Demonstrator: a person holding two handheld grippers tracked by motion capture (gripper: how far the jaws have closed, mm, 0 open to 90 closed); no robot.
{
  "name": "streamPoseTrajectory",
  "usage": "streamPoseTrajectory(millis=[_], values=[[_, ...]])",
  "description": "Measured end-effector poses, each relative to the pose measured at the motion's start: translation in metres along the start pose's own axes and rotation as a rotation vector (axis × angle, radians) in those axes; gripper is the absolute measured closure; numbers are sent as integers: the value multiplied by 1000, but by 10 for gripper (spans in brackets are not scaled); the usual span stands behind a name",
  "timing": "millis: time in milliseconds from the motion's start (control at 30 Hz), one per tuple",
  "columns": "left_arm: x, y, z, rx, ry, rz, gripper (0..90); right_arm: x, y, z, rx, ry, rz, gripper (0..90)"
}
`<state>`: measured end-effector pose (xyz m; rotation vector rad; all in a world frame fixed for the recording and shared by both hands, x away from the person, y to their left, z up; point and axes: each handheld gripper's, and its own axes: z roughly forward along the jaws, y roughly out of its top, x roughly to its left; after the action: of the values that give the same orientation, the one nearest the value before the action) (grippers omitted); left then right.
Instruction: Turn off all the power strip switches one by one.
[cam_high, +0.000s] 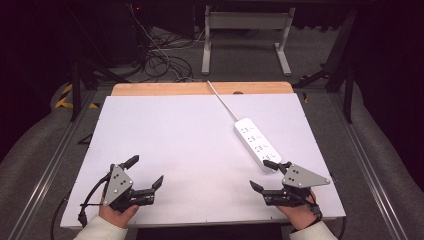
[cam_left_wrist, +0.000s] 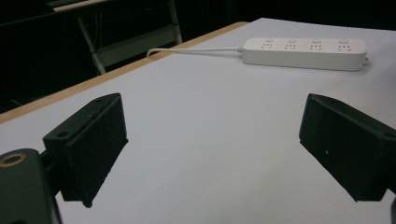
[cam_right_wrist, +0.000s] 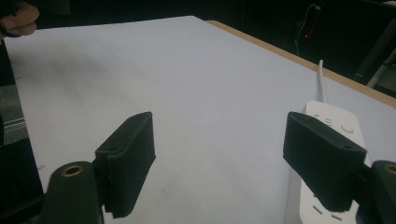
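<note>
Power strip (cam_high: 257, 143) lies flat on the white table (cam_high: 175, 150), right of centre, long axis running from far-left to near-right; its cord (cam_high: 222, 102) leads off over the far edge. Right gripper (cam_high: 263, 175) sits at the near right, jaws wide, nothing between them; its far jaw is just beside the strip's near end, contact not clear. Left gripper (cam_high: 145, 172) rests at the near left, well apart from the strip, jaws wide and empty.

Handling, judged: rigid plastic shell, light, smooth and likely slippery on the rounded edges. The cord is stiff enough to drag or swing the body. Best hold looks to be across the narrow width, on the long flat sides near one end, clear of the sockets and switch (cam_right_wrist: 346, 127).
</note>
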<state>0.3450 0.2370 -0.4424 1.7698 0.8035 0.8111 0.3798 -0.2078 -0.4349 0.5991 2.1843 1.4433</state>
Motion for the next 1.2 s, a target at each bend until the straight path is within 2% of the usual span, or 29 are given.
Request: streamPoseTrajectory(millis=[200,267,367,500,567,633,667,800,833,900,1200], values=[[-1,0,-1,-6,4,11,84,0,1,0,1,0,-8,253],[0,0,-1,-5,-8,-5,84,0,1,0,2,1,-7,254],[0,0,-2,-1,-22,-18,83,-1,3,0,6,11,-7,271],[0,0,-2,-6,-17,-11,84,-3,7,-1,16,25,-14,327],[-1,0,-2,-7,-14,-9,84,-7,11,-1,32,35,-23,409],[-1,0,-2,-8,-10,-5,84,-9,13,-2,40,34,-26,445],[-1,0,-3,-8,-9,-4,84,-13,16,-3,57,24,-29,571],[-1,0,-2,-4,-4,1,84,-23,21,-5,81,22,-6,823],[-1,0,-2,-2,-1,8,84,-23,21,-5,81,22,-6,823],[-1,0,-2,0,1,5,86,-30,25,-8,84,5,9,900],[-1,0,-2,0,5,9,87,-44,32,-4,119,-16,26,900]])
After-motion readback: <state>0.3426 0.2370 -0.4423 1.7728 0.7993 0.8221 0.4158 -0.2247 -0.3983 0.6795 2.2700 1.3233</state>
